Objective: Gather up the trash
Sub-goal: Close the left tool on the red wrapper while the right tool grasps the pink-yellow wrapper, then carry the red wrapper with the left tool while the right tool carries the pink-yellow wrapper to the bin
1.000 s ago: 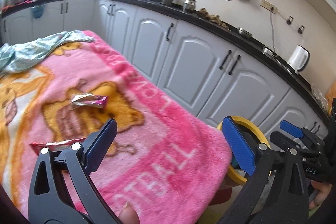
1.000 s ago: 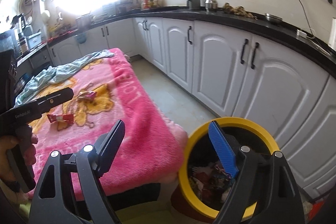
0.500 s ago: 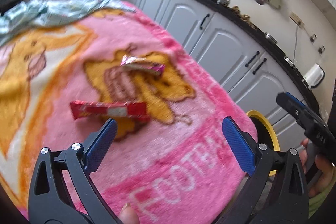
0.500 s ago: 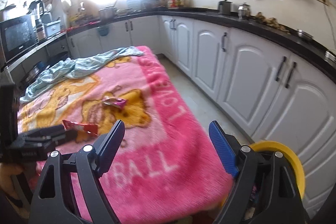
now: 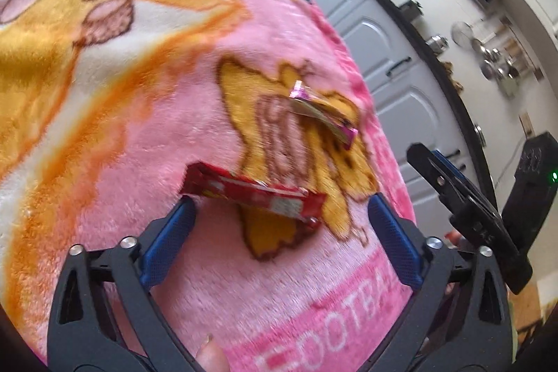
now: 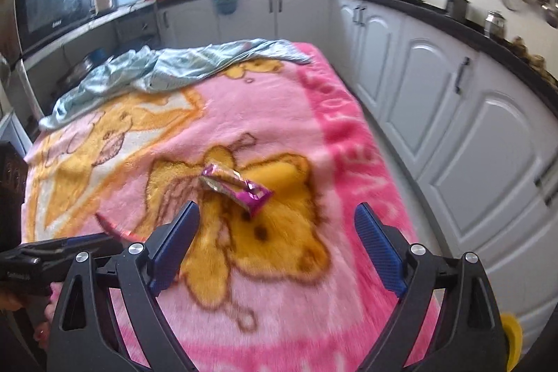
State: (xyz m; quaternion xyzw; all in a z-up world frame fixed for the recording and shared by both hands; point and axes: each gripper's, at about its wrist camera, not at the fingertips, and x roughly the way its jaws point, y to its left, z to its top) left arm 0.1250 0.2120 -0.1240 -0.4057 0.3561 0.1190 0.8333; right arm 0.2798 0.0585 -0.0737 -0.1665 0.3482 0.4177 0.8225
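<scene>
Fingers of the left gripper (image 5: 279,215) stand wide apart, the red wrapper (image 5: 254,196) lying on the pink blanket (image 5: 157,135) just ahead between their tips. Right gripper (image 6: 277,225) is equally wide, holding nothing; the purple wrapper (image 6: 235,185) lies just beyond its fingertips.

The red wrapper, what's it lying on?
The red wrapper lies flat on the pink blanket, partly over its orange cartoon print. Whatever the blanket covers underneath can't be seen.
</scene>
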